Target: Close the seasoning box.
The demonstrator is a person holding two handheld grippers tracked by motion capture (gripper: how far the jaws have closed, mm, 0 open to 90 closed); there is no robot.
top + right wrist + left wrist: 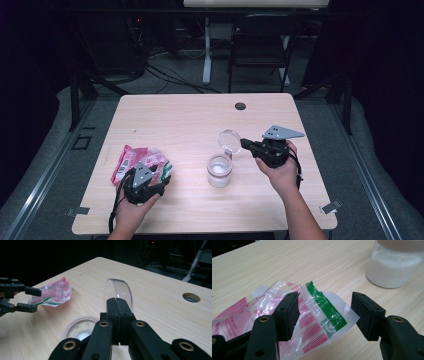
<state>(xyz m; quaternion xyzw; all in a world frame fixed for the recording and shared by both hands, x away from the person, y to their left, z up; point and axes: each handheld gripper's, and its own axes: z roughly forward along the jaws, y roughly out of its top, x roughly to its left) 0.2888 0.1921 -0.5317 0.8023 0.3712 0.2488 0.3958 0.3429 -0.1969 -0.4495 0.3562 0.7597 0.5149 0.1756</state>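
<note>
A clear round lid (229, 139) stands on edge in the air above and just behind an open plastic jar (219, 170) of white powder. My right gripper (246, 144) is shut on the lid's rim; in the right gripper view the two jaws meet (117, 306) on the lid (120, 291), with the jar's mouth (80, 330) below. My left gripper (161, 175) rests at the table's front left, over a pile of crinkled packets (135, 159). Its jaws stand open (325, 305) on either side of a clear packet with red stripes and a green band (322, 320), not pressing it.
The jar (393, 267) stands a short way right of the left gripper. A cable hole (240, 106) lies near the table's far edge. Beyond the table are a dark chair (262, 42), a desk leg and floor cables.
</note>
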